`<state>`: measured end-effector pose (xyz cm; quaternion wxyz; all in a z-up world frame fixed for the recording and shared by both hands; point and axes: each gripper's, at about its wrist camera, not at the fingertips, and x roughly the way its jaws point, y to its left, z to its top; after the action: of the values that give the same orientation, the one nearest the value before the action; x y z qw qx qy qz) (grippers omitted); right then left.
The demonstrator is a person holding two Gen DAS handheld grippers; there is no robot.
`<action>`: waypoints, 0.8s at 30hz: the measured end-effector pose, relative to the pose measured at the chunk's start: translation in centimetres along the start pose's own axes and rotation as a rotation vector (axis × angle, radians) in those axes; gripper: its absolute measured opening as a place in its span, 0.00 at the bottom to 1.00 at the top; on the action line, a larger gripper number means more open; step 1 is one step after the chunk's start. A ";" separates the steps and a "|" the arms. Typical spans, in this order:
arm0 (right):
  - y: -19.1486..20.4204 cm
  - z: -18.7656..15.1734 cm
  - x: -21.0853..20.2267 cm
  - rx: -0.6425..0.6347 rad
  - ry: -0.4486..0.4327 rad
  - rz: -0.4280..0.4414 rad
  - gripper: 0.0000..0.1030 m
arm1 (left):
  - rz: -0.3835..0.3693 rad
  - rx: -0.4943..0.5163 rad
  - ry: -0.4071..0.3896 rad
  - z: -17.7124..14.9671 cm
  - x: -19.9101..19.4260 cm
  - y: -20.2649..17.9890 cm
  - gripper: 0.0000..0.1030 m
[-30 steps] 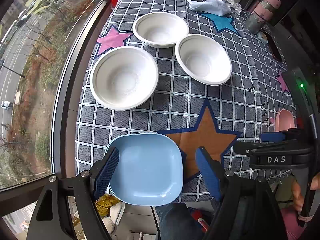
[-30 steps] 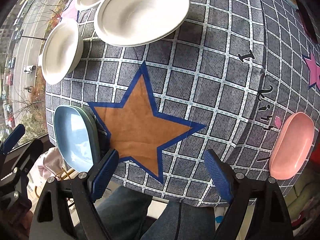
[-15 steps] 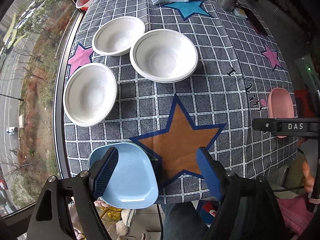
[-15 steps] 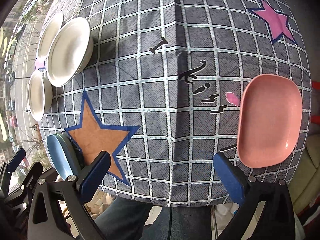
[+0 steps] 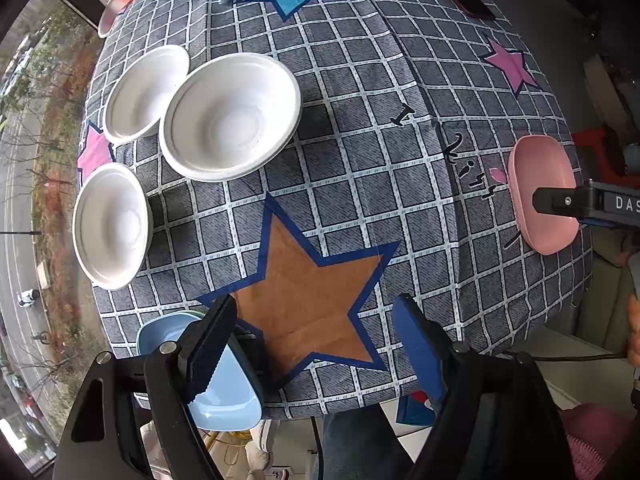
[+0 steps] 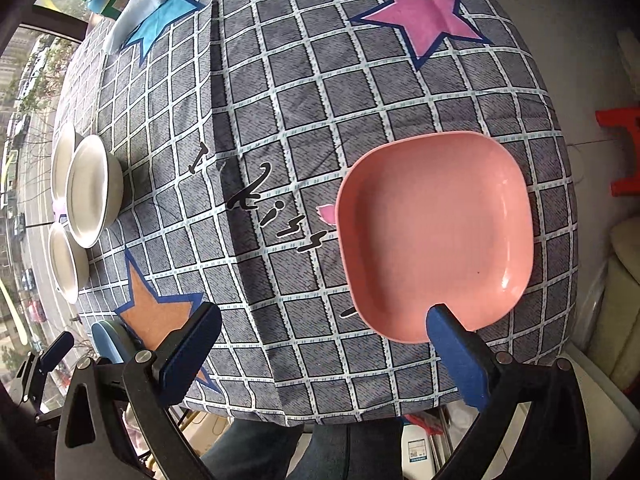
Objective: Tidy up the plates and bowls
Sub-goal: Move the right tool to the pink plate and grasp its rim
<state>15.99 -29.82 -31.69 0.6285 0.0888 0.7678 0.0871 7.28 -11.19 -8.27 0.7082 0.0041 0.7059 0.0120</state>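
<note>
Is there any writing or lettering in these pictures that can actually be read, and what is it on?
"DAS": white letters on the black body of the right gripper, cut off by the picture's edge.
"I kiss": black brush lettering printed on the checked tablecloth, beside the pink plate; a loose reading.
The green-and-white pack at the table's far end: print too blurred to read.
The paper under the table: too small to read.

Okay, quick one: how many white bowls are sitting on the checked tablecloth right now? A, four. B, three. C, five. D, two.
B: the left wrist view shows three white bowls near the window side of the tablecloth: one large bowl, one behind it, and one nearer the table edge, all upright and unstacked.
</note>
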 end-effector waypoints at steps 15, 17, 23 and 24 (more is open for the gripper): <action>-11.8 0.5 -0.3 0.080 -0.029 -0.160 1.00 | -0.056 0.072 0.048 6.5 4.0 -11.5 0.81; -12.4 1.3 0.0 0.046 -0.027 -0.176 1.00 | -0.065 0.069 0.052 7.4 4.6 -12.9 0.81; -11.7 3.8 1.6 -0.156 -0.026 -0.213 1.00 | -0.054 0.075 0.085 8.6 7.3 -16.4 0.81; -11.6 4.1 1.7 -0.178 -0.029 -0.208 1.00 | -0.054 0.071 0.084 8.6 7.6 -16.8 0.81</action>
<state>19.32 -40.59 -36.95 0.6504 -0.0465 0.7530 0.0880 16.12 -27.74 -16.26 0.6773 0.0096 0.7349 -0.0320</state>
